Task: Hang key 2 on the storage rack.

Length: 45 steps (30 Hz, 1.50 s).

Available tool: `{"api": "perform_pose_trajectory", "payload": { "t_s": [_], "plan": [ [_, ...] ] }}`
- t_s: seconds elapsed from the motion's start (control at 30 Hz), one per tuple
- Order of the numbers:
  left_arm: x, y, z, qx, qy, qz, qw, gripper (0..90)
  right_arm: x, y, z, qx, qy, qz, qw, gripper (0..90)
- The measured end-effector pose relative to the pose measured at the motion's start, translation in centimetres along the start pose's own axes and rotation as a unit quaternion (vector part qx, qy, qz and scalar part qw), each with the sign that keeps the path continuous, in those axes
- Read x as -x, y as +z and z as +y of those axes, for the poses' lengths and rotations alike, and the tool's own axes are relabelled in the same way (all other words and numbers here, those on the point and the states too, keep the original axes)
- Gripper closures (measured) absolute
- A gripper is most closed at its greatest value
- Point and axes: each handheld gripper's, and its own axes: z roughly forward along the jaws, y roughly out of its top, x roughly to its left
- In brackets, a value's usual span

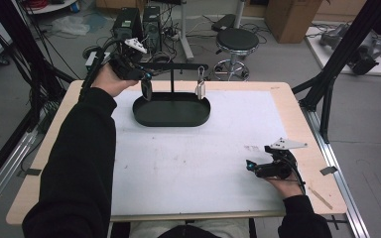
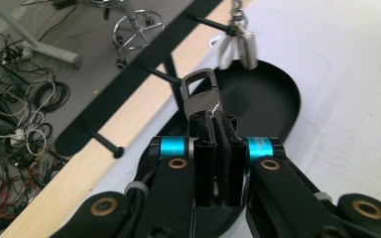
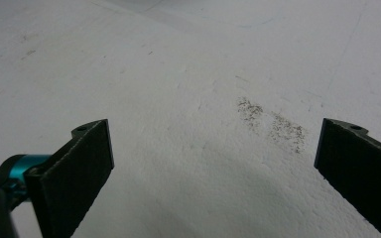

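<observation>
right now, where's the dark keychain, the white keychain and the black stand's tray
dark keychain (image 2: pixel 202 94), left gripper view, on its metal clasp
white keychain (image 1: pixel 200 88), high view, on its hanging body
black stand's tray (image 1: pixel 178 117), high view, on its bare floor

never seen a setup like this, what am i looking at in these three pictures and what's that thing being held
A person sits at a table and works with a hand-held gripper in each hand. The high view looks down from above the table. The other two pictures come from cameras riding on each gripper, looking along its black jaws.

The left hand-held gripper is shut on a dark key fob with a metal clasp, held beside a peg of the black stand, which rises from a black oval tray. A pale fob already hangs from the stand.

The right hand-held gripper rests open over the white mat, holding nothing.
</observation>
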Motion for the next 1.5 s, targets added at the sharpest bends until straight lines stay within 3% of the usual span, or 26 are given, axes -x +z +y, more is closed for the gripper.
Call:
{"api": "perform_pose_trajectory", "payload": {
  "t_s": [0.2,0.6,0.97,1.5],
  "plan": [
    [-0.5,0.1,-0.1,0.013,-0.009,0.01,0.9998,86.7,-0.1,0.1,0.1,-0.001,-0.002,-0.001,1.0,1.1],
    [0.6,2.6,0.4,-0.02,-0.001,0.041,0.999,86.4,-0.1,-0.2,0.1,0.006,-0.004,0.004,1.0,1.0],
    [1.2,4.2,0.3,-0.045,0.001,0.04,0.9982,86.3,0.0,-0.3,0.0,0.009,0.004,0.003,0.9999,1.0],
    [0.9,5.8,-0.3,-0.042,-0.009,0.048,0.9979,86.1,0.0,-0.3,0.0,0.008,0.006,0.003,0.9999,1.0]
  ]
}}
